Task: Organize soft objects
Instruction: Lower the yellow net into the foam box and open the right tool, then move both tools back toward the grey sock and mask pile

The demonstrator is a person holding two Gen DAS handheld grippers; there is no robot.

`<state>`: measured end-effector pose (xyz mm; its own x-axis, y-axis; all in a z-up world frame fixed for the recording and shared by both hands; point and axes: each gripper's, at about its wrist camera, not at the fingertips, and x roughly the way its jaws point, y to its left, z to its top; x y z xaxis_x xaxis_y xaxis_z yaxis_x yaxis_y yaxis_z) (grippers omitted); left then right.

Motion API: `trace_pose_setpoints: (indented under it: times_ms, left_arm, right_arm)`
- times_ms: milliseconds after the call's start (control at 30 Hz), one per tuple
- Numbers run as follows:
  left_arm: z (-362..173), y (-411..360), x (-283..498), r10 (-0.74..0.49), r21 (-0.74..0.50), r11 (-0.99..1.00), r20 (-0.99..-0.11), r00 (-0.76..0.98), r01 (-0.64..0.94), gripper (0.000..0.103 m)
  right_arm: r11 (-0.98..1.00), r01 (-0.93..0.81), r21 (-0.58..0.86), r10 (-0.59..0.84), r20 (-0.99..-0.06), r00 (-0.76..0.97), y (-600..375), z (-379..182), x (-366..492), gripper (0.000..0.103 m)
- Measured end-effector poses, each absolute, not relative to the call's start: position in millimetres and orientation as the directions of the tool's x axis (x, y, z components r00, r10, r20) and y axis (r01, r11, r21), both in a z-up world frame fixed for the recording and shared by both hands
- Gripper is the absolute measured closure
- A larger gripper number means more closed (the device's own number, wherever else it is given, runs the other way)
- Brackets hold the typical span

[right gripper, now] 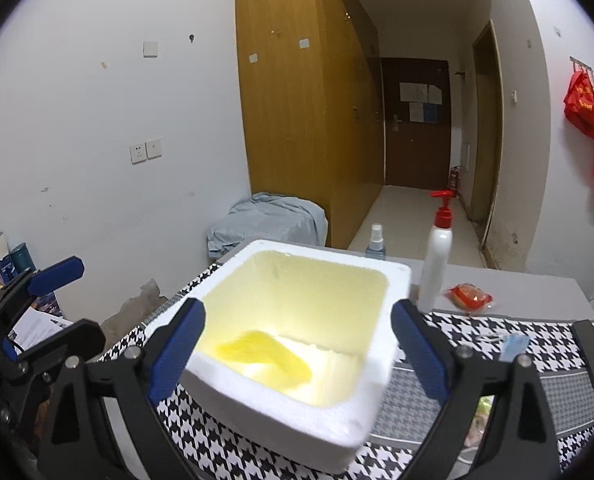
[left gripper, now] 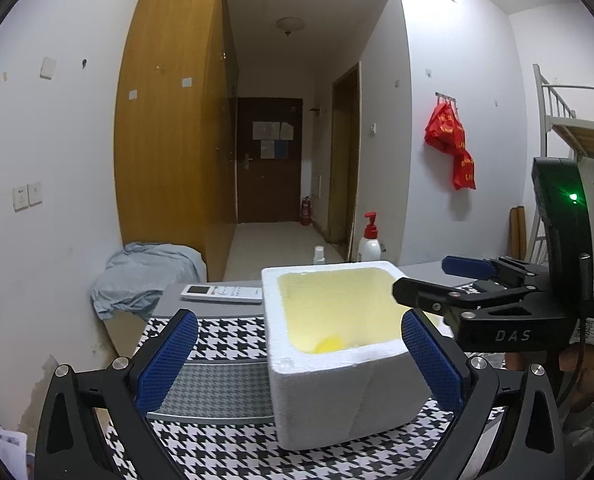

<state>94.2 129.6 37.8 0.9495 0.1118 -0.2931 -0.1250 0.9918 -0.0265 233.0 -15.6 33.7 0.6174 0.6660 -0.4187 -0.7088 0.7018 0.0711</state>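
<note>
A white foam box (left gripper: 317, 400) stands on the houndstooth cloth, and its inside glows yellow. A soft yellow object (right gripper: 265, 354) lies on the box floor; the left wrist view shows only a sliver of this yellow object (left gripper: 329, 346). My right gripper (right gripper: 299, 350) is open wide just above the box's near rim (right gripper: 265, 404), with nothing between its pads. From the left wrist view, the right gripper (left gripper: 421, 278) hovers over the box's right rim. My left gripper (left gripper: 301, 360) is open and holds nothing. Its right pad is near the box's side and its left pad is well clear.
Behind the box stand a white pump bottle with a red top (right gripper: 437, 264) and a small spray bottle (right gripper: 376, 240). A red packet (right gripper: 471, 298) and a phone (right gripper: 593, 354) lie to the right. A remote control (left gripper: 221, 294) lies back left, near a blue cloth heap (left gripper: 145, 276).
</note>
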Motion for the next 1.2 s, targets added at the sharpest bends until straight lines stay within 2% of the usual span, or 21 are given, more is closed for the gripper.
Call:
trace_pose_setpoints:
  times_ms: [633,833,1033,1200]
  left_arm:
    - [39.5,51.7,95.5,0.090,-0.040,0.994,-0.288,0.953,-0.106,0.001]
    - [40.0,30.2,94.0,0.076,-0.040,0.995,-0.271,0.960,-0.090,0.001]
    - [29.6,22.3,94.7,0.008,-0.082,0.996,-0.266,0.964,-0.031,0.001]
    - [23.5,19.5,97.4,-0.020,-0.072,0.997,-0.254,0.967,0.002,0.001]
  right_arm:
    - [0.763,-0.639,0.094,0.632,-0.314,0.709,-149.8,45.3,200.6,0.001]
    - [0.787,-0.611,0.080,0.601,-0.318,0.733,-173.2,40.7,195.2,0.001]
    - [0.817,-0.574,0.055,0.559,-0.323,0.764,-189.5,31.9,182.4,0.001]
    - [0.848,-0.527,0.066,0.519,-0.314,0.795,-197.0,23.5,179.0,0.001]
